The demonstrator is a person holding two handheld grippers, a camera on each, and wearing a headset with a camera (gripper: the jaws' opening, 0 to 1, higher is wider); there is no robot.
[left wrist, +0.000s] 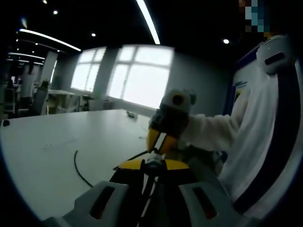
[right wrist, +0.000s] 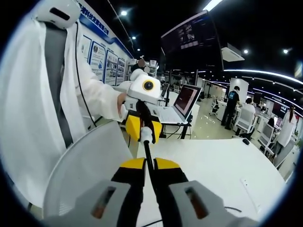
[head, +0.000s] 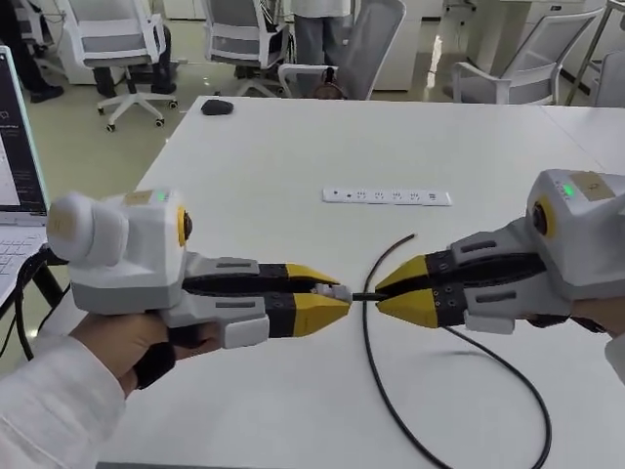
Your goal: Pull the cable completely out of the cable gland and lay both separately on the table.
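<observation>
While both hands hold level above the white table, the left gripper and right gripper meet tip to tip. Left jaws are closed on the small pale cable gland. Right jaws are pinched on the thin black cable just beside it. Cable trails in a slack loop over the smooth tabletop. Power strip, laptop and office chairs beyond.

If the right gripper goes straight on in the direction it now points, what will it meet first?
Most likely the cable gland, held by the left gripper directly ahead. The right gripper, shut on the cable, points along that cable at it; a short gap separates them.
</observation>
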